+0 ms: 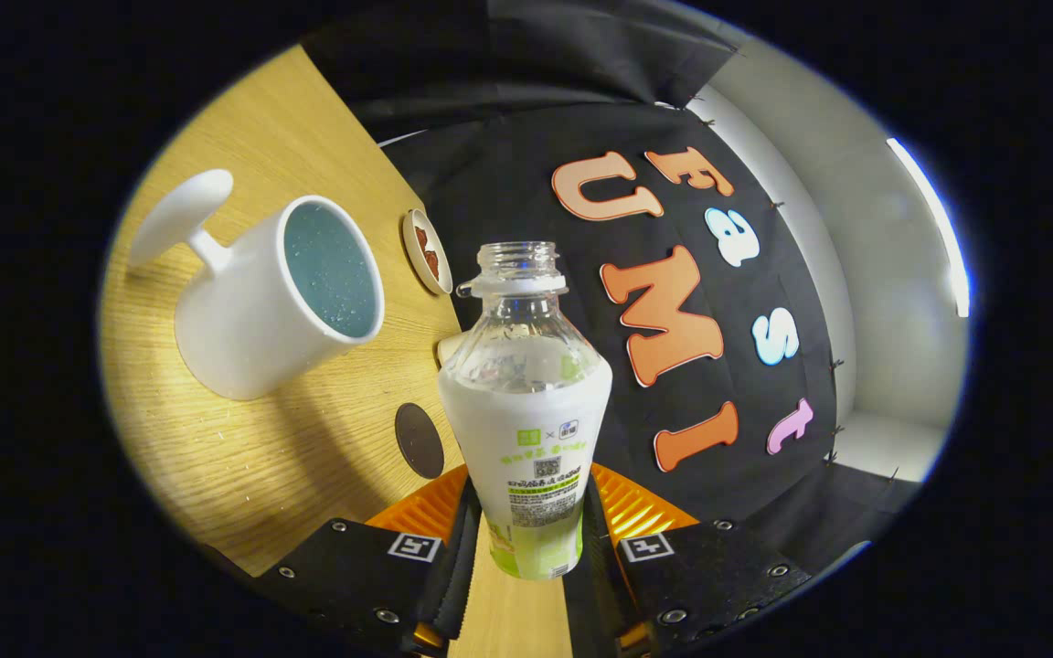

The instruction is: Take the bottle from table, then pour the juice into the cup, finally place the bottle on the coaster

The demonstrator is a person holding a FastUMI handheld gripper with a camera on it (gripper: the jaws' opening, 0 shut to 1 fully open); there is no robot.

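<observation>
gripper [531, 539] clenching the bottle [526, 402] by its labelled lower body, both fingers pressing its sides; bottle open-mouthed, uncapped | cup [275, 297] sitting on the wooden table [216, 457] beyond the fingers; dark round coaster [419, 440] lying between cup and bottle | small dish [426, 250] resting past the cup

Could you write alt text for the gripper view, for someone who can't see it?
The gripper is shut on an uncapped bottle, tilted relative to the wooden table. Beyond it stand a white cup, a dark round coaster and a small dish.
</observation>
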